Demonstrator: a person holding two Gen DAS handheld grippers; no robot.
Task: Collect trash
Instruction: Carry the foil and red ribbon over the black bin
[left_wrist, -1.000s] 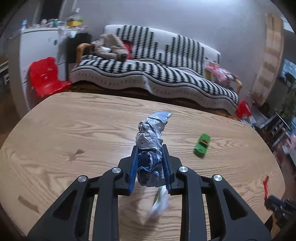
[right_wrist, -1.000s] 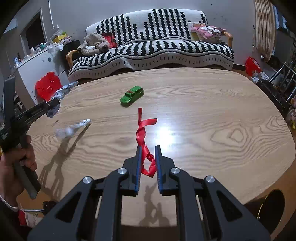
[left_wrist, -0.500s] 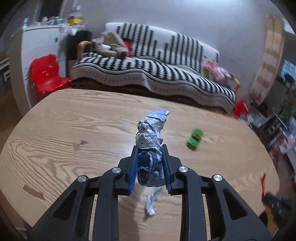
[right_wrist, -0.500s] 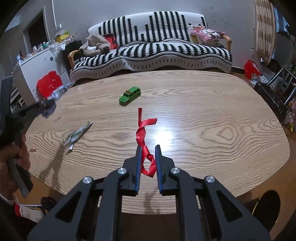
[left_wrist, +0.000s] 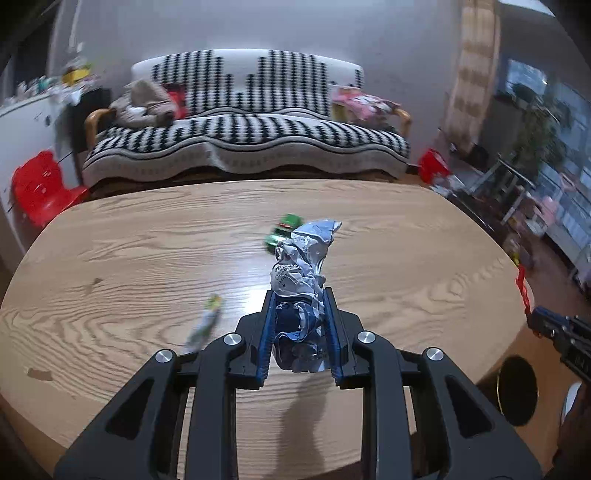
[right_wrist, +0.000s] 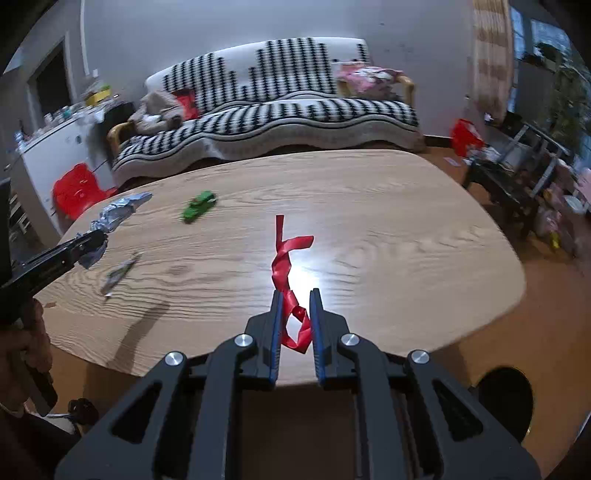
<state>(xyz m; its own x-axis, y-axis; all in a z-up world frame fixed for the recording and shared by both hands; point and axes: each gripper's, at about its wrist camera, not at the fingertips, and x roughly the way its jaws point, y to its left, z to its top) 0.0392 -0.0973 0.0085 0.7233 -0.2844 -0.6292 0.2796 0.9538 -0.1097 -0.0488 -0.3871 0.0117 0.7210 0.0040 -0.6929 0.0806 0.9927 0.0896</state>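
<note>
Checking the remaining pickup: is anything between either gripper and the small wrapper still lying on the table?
Nothing on the wooden table blocks the small wrapper. But both grippers are full: the left gripper is shut on the crumpled foil wrapper, the right gripper on the red ribbon.

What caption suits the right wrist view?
Right gripper clamps a red ribbon above the wooden table.

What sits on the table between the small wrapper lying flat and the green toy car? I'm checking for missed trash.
Nothing: in the right wrist view, the wood between the small wrapper and the green toy car on the table is bare.
</note>
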